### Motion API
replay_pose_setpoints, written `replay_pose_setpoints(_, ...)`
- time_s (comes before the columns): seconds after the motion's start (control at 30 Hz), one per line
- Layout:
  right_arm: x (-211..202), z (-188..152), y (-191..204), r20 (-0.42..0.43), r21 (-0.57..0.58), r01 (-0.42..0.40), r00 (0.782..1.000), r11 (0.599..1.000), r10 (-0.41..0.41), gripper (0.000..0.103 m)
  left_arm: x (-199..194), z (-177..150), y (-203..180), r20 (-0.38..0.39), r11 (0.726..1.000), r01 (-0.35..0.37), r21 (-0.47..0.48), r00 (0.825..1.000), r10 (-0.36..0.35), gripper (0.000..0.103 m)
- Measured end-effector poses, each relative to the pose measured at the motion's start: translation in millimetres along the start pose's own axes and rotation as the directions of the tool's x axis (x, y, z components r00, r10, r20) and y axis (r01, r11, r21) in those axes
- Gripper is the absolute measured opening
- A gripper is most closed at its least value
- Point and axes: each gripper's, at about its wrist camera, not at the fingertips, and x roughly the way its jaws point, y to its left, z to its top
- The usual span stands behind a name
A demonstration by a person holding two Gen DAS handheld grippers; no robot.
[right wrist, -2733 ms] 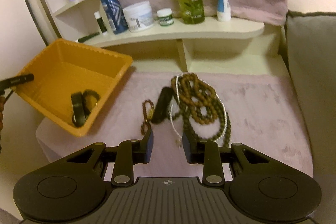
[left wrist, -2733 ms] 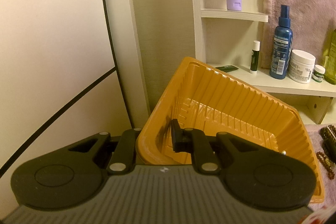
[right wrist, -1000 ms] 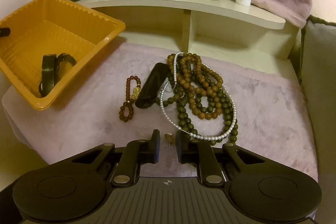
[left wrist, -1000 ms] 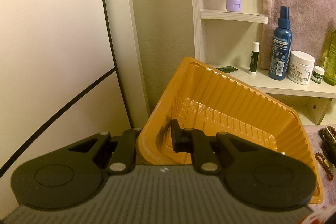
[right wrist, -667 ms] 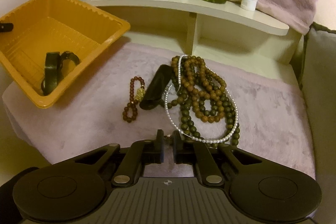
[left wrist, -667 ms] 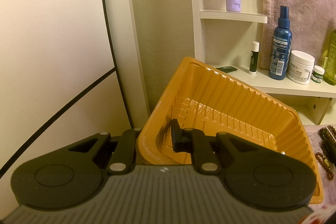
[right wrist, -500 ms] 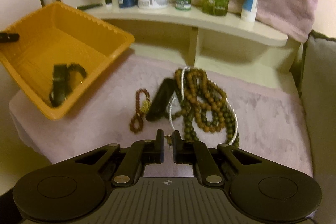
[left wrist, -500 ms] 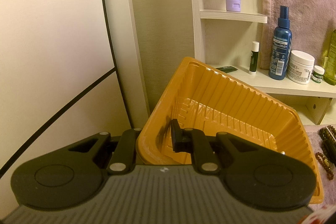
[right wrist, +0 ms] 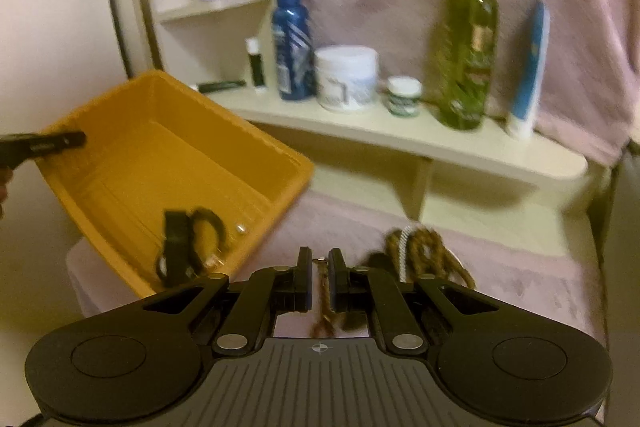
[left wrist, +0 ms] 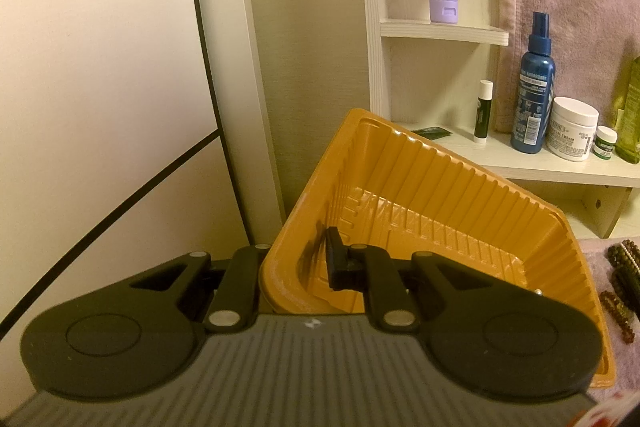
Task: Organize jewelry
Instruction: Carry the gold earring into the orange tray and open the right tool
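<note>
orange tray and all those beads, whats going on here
A person with a gripper in each hand is sorting jewelry into the orange tray. The left gripper is clamped on the tray's rim and holds it tipped up off the pink cloth. The right gripper is nearly closed on a small metal piece, raised near the tray. A black bracelet and a few small bits already lie in the tray. The bead necklaces are still on the cloth.
</note>
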Motion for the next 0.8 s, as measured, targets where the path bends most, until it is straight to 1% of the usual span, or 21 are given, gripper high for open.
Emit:
replay_pose_setpoints(0.17, 7, 14, 16, 0.025, -0.009, -0.069, 0.997, 0.998, 0.069, 0.008, 0, 0, 0, 0.000, 1.000, 0.000, 0.001, 1.000, 0.000, 0.013)
replay_pose_setpoints(0.3, 20, 23, 34, 0.025, -0.004, -0.151, 0.988, 0.989, 0.151, 0.008, 0, 0, 0, 0.000, 1.000, 0.000, 0.000, 1.000, 0.000, 0.013)
replay_pose_setpoints(0.43, 38, 27, 56, -0.005, -0.010, -0.238, 0.971, 0.971, 0.238, 0.008, 0, 0, 0, 0.000, 1.000, 0.000, 0.001, 1.000, 0.000, 0.013)
replay_pose_setpoints(0.57, 59, 27, 77, -0.044, -0.019, -0.310, 0.950, 0.950, 0.309, 0.008, -1, 0, 1, -0.001, 1.000, 0.002, -0.001, 1.000, -0.002, 0.013)
replay_pose_setpoints(0.63, 71, 27, 86, -0.068, -0.023, -0.327, 0.943, 0.945, 0.325, 0.008, -1, 0, 1, -0.001, 1.000, 0.002, -0.001, 1.000, -0.002, 0.013)
replay_pose_setpoints(0.8, 92, 26, 95, -0.102, -0.010, -0.328, 0.940, 0.945, 0.326, 0.008, -1, 0, 2, -0.001, 1.000, 0.006, -0.003, 1.000, -0.006, 0.013)
